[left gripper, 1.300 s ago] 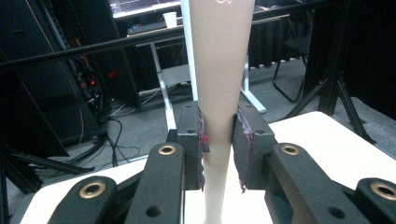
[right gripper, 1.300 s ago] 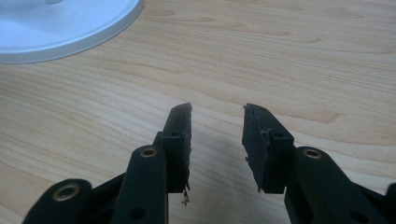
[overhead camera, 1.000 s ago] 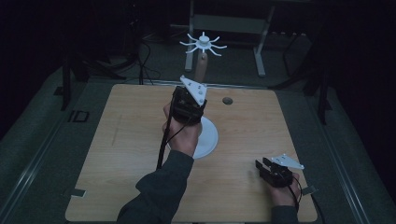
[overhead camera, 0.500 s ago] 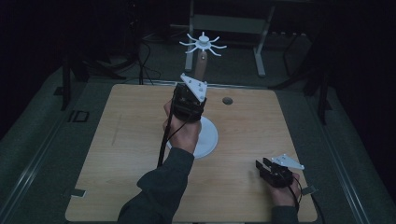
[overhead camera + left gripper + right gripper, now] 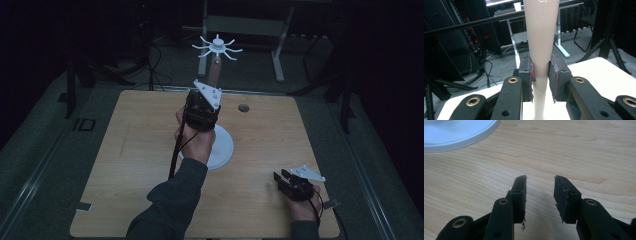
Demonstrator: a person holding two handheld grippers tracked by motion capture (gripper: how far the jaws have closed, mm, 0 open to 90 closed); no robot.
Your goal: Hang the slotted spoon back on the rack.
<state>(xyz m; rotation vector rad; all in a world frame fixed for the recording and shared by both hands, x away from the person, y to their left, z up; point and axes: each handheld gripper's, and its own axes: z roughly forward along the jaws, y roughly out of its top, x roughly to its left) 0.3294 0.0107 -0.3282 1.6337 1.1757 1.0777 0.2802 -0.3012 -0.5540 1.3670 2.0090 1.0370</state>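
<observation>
Left gripper (image 5: pixel 204 107) raised over mid-table, forearm reaching in from the bottom edge, hand (image 5: pixel 194 142) wrapped round the body, grey plate on top. Jaws closed against a pale tapered post (image 5: pixel 541 50), pads (image 5: pixel 554 75) pressing both sides. Right gripper (image 5: pixel 286 180) low at the near right corner, held in the right hand (image 5: pixel 302 207), jaws parted, nothing between them.

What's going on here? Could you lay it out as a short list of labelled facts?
Setting: a wooden table in a dark room
Main object: a stand with a round white base, a pale tapering post and a white spoked top
Left gripper: jaws closed on the post, low on its narrow part
Right gripper: open, empty, low over bare wood near the table's front right
Other item: a small dark round spot on the table, unclear what
</observation>
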